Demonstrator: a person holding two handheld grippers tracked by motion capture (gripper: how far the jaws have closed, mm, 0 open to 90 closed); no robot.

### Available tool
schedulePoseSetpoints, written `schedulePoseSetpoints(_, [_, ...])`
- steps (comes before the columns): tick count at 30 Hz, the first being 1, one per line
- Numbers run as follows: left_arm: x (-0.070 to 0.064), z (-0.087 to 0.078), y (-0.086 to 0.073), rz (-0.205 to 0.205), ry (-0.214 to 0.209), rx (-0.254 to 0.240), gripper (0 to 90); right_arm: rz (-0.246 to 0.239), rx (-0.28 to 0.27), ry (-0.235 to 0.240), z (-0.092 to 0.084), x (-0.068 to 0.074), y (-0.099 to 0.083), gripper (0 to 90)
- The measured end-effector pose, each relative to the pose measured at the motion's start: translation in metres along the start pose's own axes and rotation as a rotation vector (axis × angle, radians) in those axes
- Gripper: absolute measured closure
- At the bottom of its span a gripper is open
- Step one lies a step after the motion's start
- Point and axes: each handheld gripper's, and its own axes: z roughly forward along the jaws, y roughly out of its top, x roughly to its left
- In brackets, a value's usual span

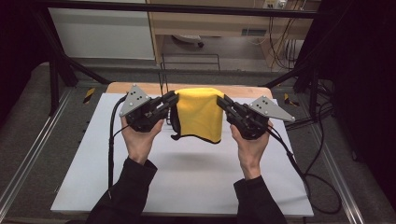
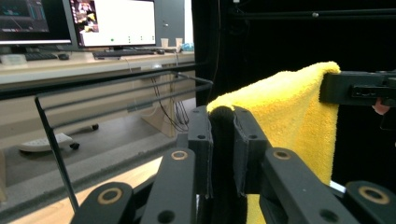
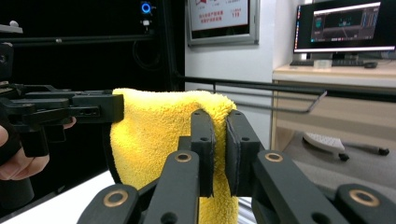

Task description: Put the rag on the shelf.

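A white board covers the wooden table in front of you, with a thin black wire rack standing past the table's far edge at twelve o'clock and a desk with monitors beyond it in the left gripper view.

You hold a yellow towel lifted off the board, stretched between your two grippers at roughly the centre of the high view, towards twelve o'clock from your hands. Its top edge runs level from one gripper to the other; the cloth hangs down from there, and a dark trim edges its lower hem.

Your left gripper is at nine o'clock of the towel. Its jaws are clenched on the towel's upper left corner; in the left gripper view the cloth is pinched between the two black jaws and drapes away towards three o'clock.

Your right gripper is at three o'clock of the towel. Its jaws are likewise clamped on the upper right corner; the right gripper view shows the cloth folded over and caught between them.

Your left hand and right hand grip the handles from beneath. A cable trails from each gripper towards six o'clock.
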Motion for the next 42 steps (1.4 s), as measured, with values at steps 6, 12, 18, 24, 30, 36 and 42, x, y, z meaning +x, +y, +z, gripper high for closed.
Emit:
schedulePoseSetpoints(6, [0.002, -0.001, 0.01, 0.002, 0.006, -0.034, 79.3, -0.018, -0.034, -0.009, 0.004, 0.002, 0.011, 83.7])
schedulePoseSetpoints(12, [0.008, 0.001, 0.02, -0.001, 0.014, -0.055, 79.4, -0.035, -0.055, -0.01, 0.01, 0.002, 0.019, 83.7])
schedulePoseSetpoints(18, [0.013, 0.002, 0.031, 0.0, 0.025, -0.087, 79.4, -0.046, -0.076, -0.016, 0.016, 0.002, 0.028, 83.7])
schedulePoseSetpoints(24, [0.017, 0.004, 0.044, 0.002, 0.031, -0.113, 79.4, -0.062, -0.098, -0.022, 0.021, 0.002, 0.041, 83.7])
schedulePoseSetpoints(30, [0.019, 0.006, 0.06, 0.015, 0.04, -0.148, 79.4, -0.077, -0.127, -0.034, 0.027, 0.001, 0.059, 83.7])
schedulePoseSetpoints(36, [0.021, 0.009, 0.074, 0.029, 0.051, -0.16, 79.3, -0.088, -0.148, -0.042, 0.031, 0.0, 0.071, 83.7])
schedulePoseSetpoints(42, [0.024, 0.012, 0.087, 0.032, 0.053, -0.17, 79.3, -0.09, -0.16, -0.048, 0.035, -0.002, 0.084, 83.7])
